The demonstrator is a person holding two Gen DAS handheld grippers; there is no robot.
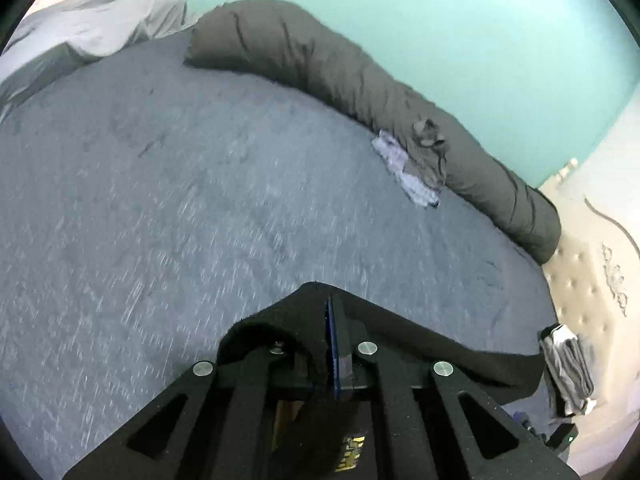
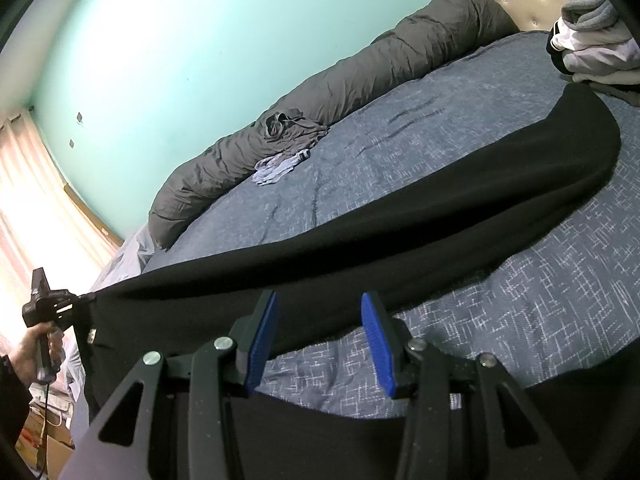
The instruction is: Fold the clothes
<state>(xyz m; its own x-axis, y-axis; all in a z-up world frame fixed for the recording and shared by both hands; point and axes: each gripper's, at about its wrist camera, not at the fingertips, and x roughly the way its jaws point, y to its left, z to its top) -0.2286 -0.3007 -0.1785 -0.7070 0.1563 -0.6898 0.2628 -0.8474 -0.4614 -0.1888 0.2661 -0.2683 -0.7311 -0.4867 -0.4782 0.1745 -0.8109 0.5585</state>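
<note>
1. garment: a black garment (image 2: pixel 420 208) lies in a long band across the blue bedsheet (image 2: pixel 500 320), one end near the stack of folded clothes (image 2: pixel 592 40) by the headboard, the other end lifted off the bed at the person's left side.
2. left gripper (image 1: pixel 334 312): its jaws are pressed together on a raised edge of the black cloth; in the right wrist view the cloth runs taut to this tool, held in the person's hand (image 2: pixel 36 348).
3. right gripper (image 2: pixel 320 336): jaws spread, nothing between the blue pads (image 2: pixel 262 340); it hovers just over the near edge of the garment.
4. other items: a grey piece (image 2: pixel 292 128) and a pale piece (image 2: pixel 280 166) lie loose against the rolled dark duvet (image 2: pixel 360 76), well apart from the work.
5. step, as judged: a fold of the black garment is in hand, one end gripped. whether this is a laying-out or a later fold cannot be settled.
6. next move, as judged: the right gripper needs a matching hold on the edge so both ends travel level; a one-sided pull risks skewing the cloth.
</note>
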